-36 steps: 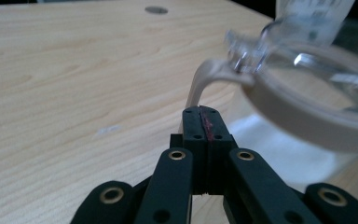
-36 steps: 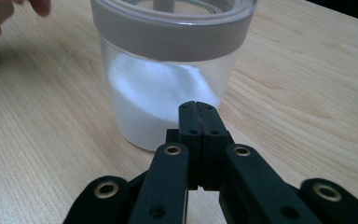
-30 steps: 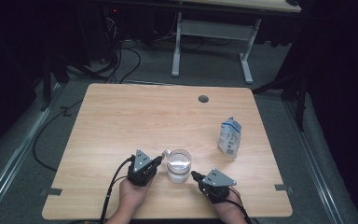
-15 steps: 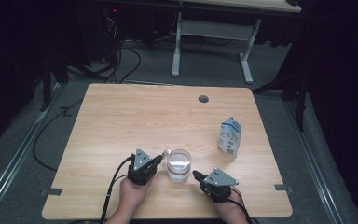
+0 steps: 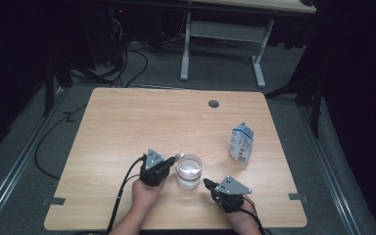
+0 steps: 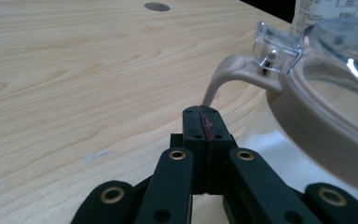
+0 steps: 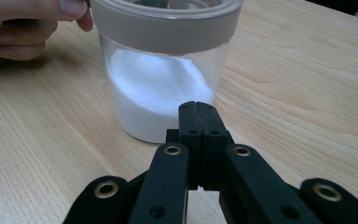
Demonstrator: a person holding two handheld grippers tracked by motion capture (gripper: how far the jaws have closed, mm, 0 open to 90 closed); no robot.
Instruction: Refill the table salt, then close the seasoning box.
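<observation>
A clear glass jar (image 5: 189, 171) with a beige lid band holds white powder and stands near the table's front edge. My left gripper (image 5: 170, 160) is just left of it, jaws pressed together with nothing between them. In the left gripper view its tips (image 6: 201, 113) sit just short of the beige strap under the jar's clear latch (image 6: 277, 46). My right gripper (image 5: 207, 183) is shut and empty at the jar's front right. In the right gripper view its tips (image 7: 198, 109) point at the jar (image 7: 163, 70), a short gap away.
A white and blue carton (image 5: 240, 142) stands to the right of the jar. A round cable hole (image 5: 213, 103) is at the table's (image 5: 127, 127) far side. Fingers of the person's left hand (image 7: 23, 23) rest beside the jar.
My left gripper has crept a little forward beside the jar. The right gripper and the jar have kept still.
</observation>
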